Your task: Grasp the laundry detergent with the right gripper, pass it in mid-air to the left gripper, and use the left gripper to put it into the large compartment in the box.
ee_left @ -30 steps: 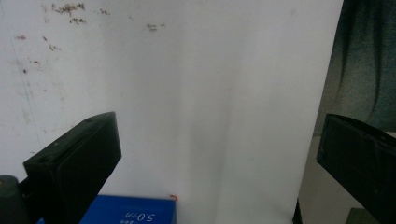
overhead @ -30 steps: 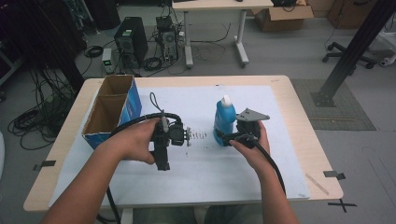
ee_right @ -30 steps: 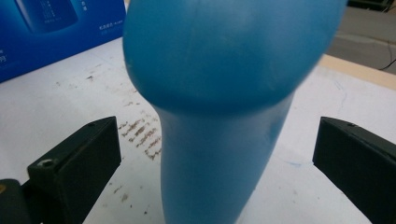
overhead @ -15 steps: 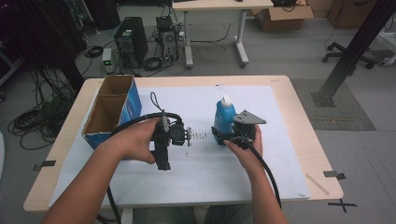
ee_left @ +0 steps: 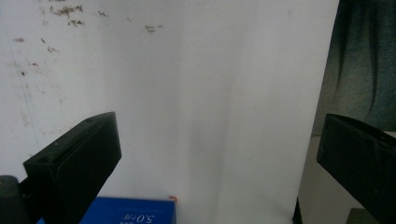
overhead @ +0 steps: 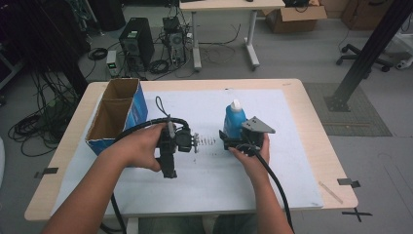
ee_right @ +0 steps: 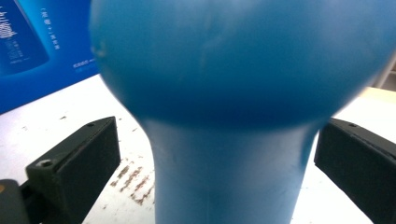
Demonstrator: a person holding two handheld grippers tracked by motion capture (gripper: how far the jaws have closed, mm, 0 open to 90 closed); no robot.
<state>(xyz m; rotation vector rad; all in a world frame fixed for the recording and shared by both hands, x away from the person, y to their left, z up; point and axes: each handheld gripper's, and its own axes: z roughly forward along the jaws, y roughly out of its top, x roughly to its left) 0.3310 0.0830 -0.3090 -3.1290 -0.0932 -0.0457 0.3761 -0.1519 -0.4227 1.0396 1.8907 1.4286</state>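
A pale wooden surface (overhead: 311,122) stands in front of the person, most of it covered by a white sheet (overhead: 292,146) marked with dark smudges near the middle. At the sheet's left edge sits an open cardboard box with blue sides (overhead: 117,114), split into two compartments. A blue bottle with a white cap (overhead: 234,122) stands upright on the sheet, right of centre. The right tool (overhead: 225,141) is up against the bottle's lower part; in the right gripper view (ee_right: 217,168) the black jaws stand wide apart on either side of the bottle's narrower section, with a gap showing on both sides, so nothing is clamped. The left tool (overhead: 195,143) is held just left of the smudges, well clear of the bottle. In the left gripper view (ee_left: 217,163) the jaws are also spread wide, with bare white sheet between them and a corner of the blue box at the bottom edge.
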